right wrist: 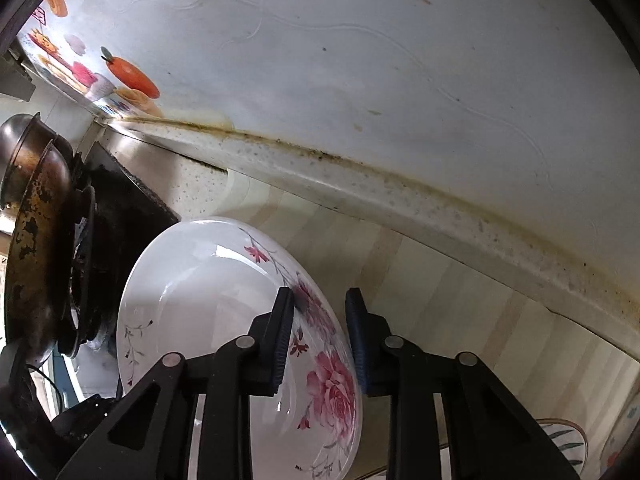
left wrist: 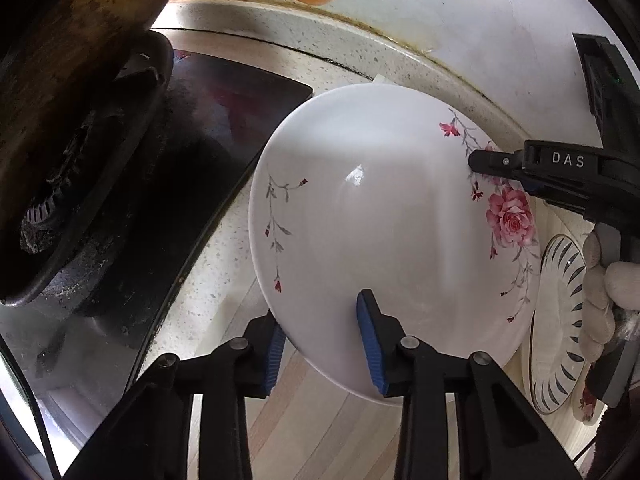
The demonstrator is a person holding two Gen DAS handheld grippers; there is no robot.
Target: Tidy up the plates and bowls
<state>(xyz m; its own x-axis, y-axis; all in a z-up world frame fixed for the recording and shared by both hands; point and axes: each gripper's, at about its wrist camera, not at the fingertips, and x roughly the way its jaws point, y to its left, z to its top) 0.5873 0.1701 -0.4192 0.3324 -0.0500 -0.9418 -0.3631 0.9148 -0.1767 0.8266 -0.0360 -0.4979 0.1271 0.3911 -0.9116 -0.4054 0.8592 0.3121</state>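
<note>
A white plate with pink roses [left wrist: 360, 208] is held tilted above the counter, its inside facing the left wrist camera. My left gripper [left wrist: 324, 340] is shut on its near rim, one finger behind the plate and one on its inside. My right gripper [right wrist: 320, 332] is shut on the opposite rim of the same plate [right wrist: 208, 304], by the large rose. In the left wrist view the right gripper's finger [left wrist: 480, 160] comes in from the right; its other finger is hidden behind the plate. A gloved hand [left wrist: 600, 288] holds that tool.
A plate with dark stripes [left wrist: 560, 320] lies on the wood-pattern mat [right wrist: 440, 300] at the right. Another plate with green leaves [right wrist: 560, 448] shows at the lower right. A worn pan [right wrist: 32, 240] sits on the black stove [left wrist: 180, 168] to the left. The wall runs close behind.
</note>
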